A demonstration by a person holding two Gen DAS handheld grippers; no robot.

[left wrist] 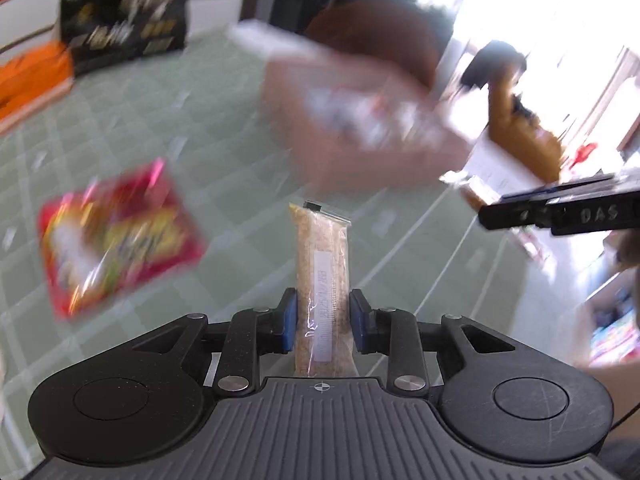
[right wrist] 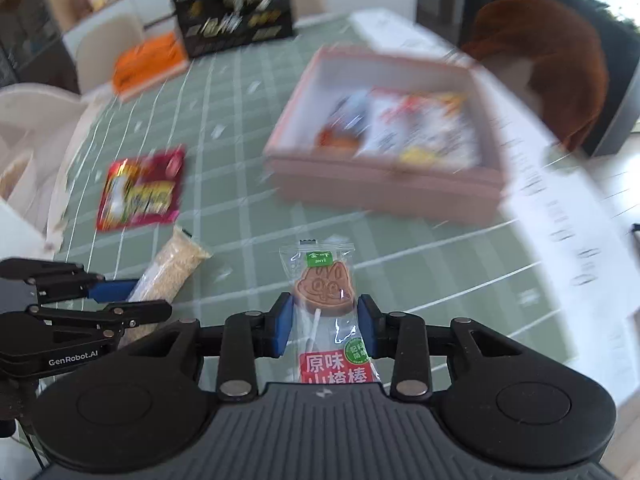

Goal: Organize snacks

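Note:
My left gripper [left wrist: 323, 316] is shut on a long clear-wrapped sesame bar [left wrist: 323, 276], held above the green checked tablecloth. It also shows in the right wrist view, where the bar [right wrist: 172, 272] sticks out of the left gripper [right wrist: 116, 296] at the lower left. My right gripper [right wrist: 323, 320] is shut on a wrapped hawthorn lollipop [right wrist: 325, 292] with a brown cartoon face. The pink box [right wrist: 384, 184] with several snacks inside stands ahead of both grippers, and is blurred in the left wrist view [left wrist: 360, 160]. The right gripper [left wrist: 560, 216] shows at the right edge there.
A red snack packet [left wrist: 120, 236] lies on the cloth at the left, also seen in the right wrist view [right wrist: 140, 192]. A black box [right wrist: 236, 16] and an orange box [right wrist: 148, 64] stand at the far side. A white paper sheet [right wrist: 560, 208] lies right of the pink box.

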